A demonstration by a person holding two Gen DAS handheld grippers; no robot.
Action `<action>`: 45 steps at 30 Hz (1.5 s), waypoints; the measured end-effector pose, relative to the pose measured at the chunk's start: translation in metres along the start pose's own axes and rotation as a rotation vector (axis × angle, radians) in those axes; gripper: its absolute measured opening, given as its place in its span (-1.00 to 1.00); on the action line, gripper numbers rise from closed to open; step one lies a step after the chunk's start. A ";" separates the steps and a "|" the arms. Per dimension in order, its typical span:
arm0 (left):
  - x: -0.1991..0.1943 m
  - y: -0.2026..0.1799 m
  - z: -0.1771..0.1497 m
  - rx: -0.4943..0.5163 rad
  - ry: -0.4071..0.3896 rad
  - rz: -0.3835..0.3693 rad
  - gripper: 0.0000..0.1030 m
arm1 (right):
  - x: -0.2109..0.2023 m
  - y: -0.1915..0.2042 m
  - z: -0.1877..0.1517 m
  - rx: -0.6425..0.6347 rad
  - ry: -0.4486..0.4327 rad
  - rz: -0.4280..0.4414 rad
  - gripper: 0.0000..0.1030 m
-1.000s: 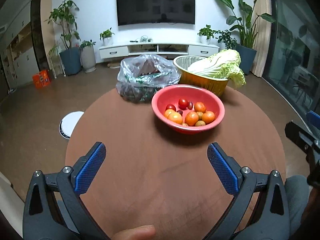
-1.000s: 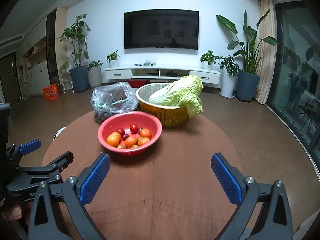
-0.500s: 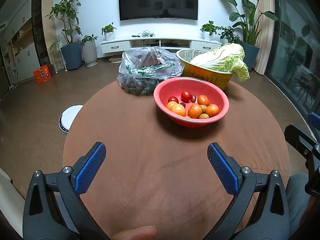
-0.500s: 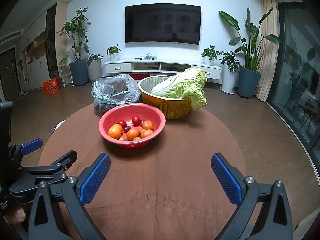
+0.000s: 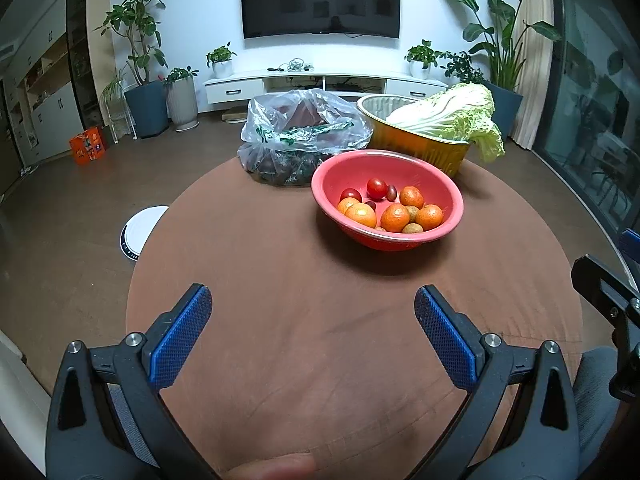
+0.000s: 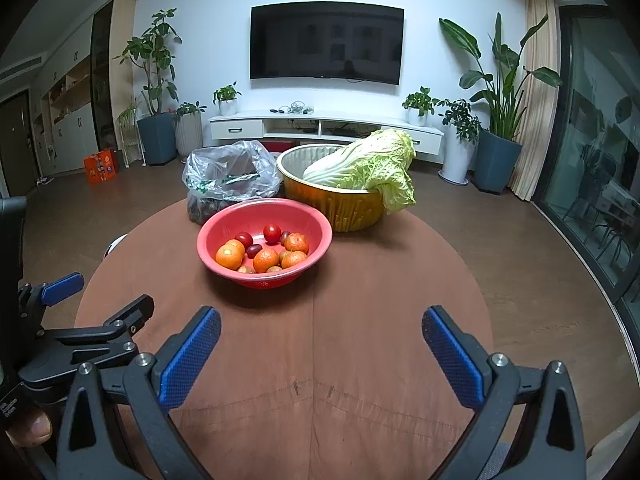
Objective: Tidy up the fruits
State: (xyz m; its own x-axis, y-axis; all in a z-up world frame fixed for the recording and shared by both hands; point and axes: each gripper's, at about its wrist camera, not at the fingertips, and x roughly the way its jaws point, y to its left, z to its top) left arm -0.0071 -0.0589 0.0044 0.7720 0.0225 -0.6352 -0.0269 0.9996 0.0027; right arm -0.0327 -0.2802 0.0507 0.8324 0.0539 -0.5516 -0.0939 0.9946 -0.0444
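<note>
We hold both claws spread wide and empty above the near edge of the round brown surface [image 6: 360,360], the left claw [image 5: 312,324] and the right claw [image 6: 322,340] well short of the red bowl [image 6: 320,248]. The fruits [image 6: 266,254], small oranges and red tomatoes mixed, lie together in that bowl. Beside it stand a plastic bag [image 6: 230,182] and a gold basin [image 6: 352,206] holding a cabbage [image 6: 368,164]. Whether sorting lies ahead or the fruit is already gathered, we cannot judge.

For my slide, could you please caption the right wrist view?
Open right gripper faces a red plastic bowl of oranges and tomatoes.
</note>
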 end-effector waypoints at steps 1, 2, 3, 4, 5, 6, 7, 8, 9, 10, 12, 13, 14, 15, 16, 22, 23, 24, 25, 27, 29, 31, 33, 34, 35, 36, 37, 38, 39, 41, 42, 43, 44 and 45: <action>0.001 0.000 0.000 -0.001 0.001 0.000 1.00 | 0.001 0.000 -0.001 0.000 0.002 -0.002 1.00; 0.001 0.000 0.000 -0.002 0.002 -0.001 1.00 | 0.001 0.000 -0.002 0.000 0.006 -0.003 1.00; 0.001 0.001 -0.001 -0.002 0.002 -0.001 1.00 | 0.002 0.000 -0.002 0.000 0.008 -0.003 1.00; 0.002 0.001 -0.001 -0.002 0.003 -0.001 1.00 | 0.003 0.001 -0.003 0.000 0.010 -0.003 1.00; 0.002 0.001 -0.001 -0.002 0.003 -0.002 1.00 | 0.003 0.001 -0.003 -0.001 0.012 -0.003 1.00; 0.002 0.001 -0.001 -0.002 0.003 -0.002 1.00 | 0.003 0.001 -0.003 -0.001 0.013 -0.004 1.00; 0.002 0.002 -0.001 -0.003 0.004 -0.003 1.00 | 0.004 0.001 -0.004 -0.002 0.015 -0.004 1.00; 0.003 0.002 -0.002 -0.003 0.004 -0.003 1.00 | 0.004 0.001 -0.004 -0.002 0.016 -0.004 1.00; 0.003 0.002 -0.002 -0.004 0.005 -0.003 1.00 | 0.004 0.001 -0.004 -0.003 0.017 -0.004 1.00; 0.003 0.002 -0.002 -0.002 0.004 -0.003 1.00 | 0.004 0.001 -0.004 -0.003 0.018 -0.004 1.00; 0.003 0.002 -0.002 -0.004 0.005 -0.004 1.00 | 0.005 0.002 -0.004 -0.003 0.020 -0.003 1.00; 0.004 0.002 -0.002 -0.005 0.006 -0.003 1.00 | 0.005 0.002 -0.004 -0.004 0.020 -0.003 1.00; 0.004 0.002 -0.002 -0.005 0.006 -0.003 1.00 | 0.005 0.002 -0.004 -0.005 0.021 -0.004 1.00; 0.004 0.002 -0.002 -0.005 0.007 -0.002 1.00 | 0.005 0.002 -0.004 -0.006 0.022 -0.004 1.00; 0.004 0.002 -0.003 -0.005 0.007 -0.002 1.00 | 0.006 0.002 -0.004 -0.006 0.023 -0.003 1.00; 0.005 0.002 -0.005 -0.007 0.010 -0.001 1.00 | 0.008 0.004 -0.005 -0.009 0.030 -0.003 1.00; 0.006 0.002 -0.005 -0.008 0.011 -0.001 1.00 | 0.008 0.004 -0.006 -0.010 0.031 -0.002 1.00; 0.006 0.002 -0.006 -0.009 0.012 0.000 1.00 | 0.009 0.004 -0.006 -0.011 0.032 -0.001 1.00; 0.007 0.002 -0.006 -0.010 0.014 0.001 1.00 | 0.009 0.004 -0.007 -0.011 0.032 -0.001 1.00; 0.008 0.002 -0.006 -0.011 0.016 0.001 1.00 | 0.009 0.004 -0.007 -0.011 0.033 -0.002 1.00; 0.008 0.002 -0.007 -0.011 0.017 0.002 1.00 | 0.009 0.005 -0.006 -0.011 0.032 -0.002 1.00; 0.008 0.002 -0.007 -0.011 0.018 0.001 1.00 | 0.009 0.005 -0.007 -0.012 0.034 -0.002 1.00; 0.009 0.002 -0.007 -0.010 0.018 0.001 1.00 | 0.010 0.005 -0.007 -0.013 0.035 -0.002 1.00; 0.009 0.002 -0.007 -0.011 0.019 0.001 1.00 | 0.010 0.005 -0.007 -0.012 0.035 -0.002 1.00; 0.009 0.002 -0.007 -0.012 0.019 0.001 1.00 | 0.010 0.005 -0.007 -0.013 0.035 -0.001 1.00; 0.009 0.002 -0.007 -0.012 0.019 0.001 1.00 | 0.010 0.005 -0.007 -0.013 0.035 -0.002 1.00; 0.009 0.001 -0.008 -0.011 0.020 0.001 1.00 | 0.010 0.005 -0.007 -0.013 0.035 -0.002 1.00; 0.009 0.001 -0.008 -0.012 0.019 0.001 1.00 | 0.010 0.005 -0.007 -0.012 0.035 -0.002 1.00; 0.009 0.001 -0.008 -0.012 0.019 0.001 1.00 | 0.009 0.005 -0.007 -0.012 0.035 -0.002 1.00; 0.009 0.001 -0.008 -0.012 0.019 0.002 1.00 | 0.009 0.005 -0.007 -0.013 0.035 -0.002 1.00; 0.009 0.002 -0.008 -0.012 0.020 0.001 1.00 | 0.009 0.005 -0.008 -0.013 0.036 -0.002 1.00; 0.009 0.002 -0.007 -0.012 0.020 0.000 1.00 | 0.009 0.005 -0.007 -0.013 0.035 -0.001 1.00; 0.009 0.002 -0.007 -0.012 0.020 0.001 1.00 | 0.009 0.005 -0.007 -0.013 0.035 -0.001 1.00; 0.009 0.002 -0.007 -0.011 0.019 0.000 1.00 | 0.009 0.005 -0.007 -0.013 0.036 -0.002 1.00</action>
State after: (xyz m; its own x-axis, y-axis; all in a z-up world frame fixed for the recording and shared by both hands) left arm -0.0050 -0.0570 -0.0070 0.7596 0.0222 -0.6500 -0.0340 0.9994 -0.0056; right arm -0.0292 -0.2754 0.0395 0.8126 0.0490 -0.5808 -0.0998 0.9934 -0.0560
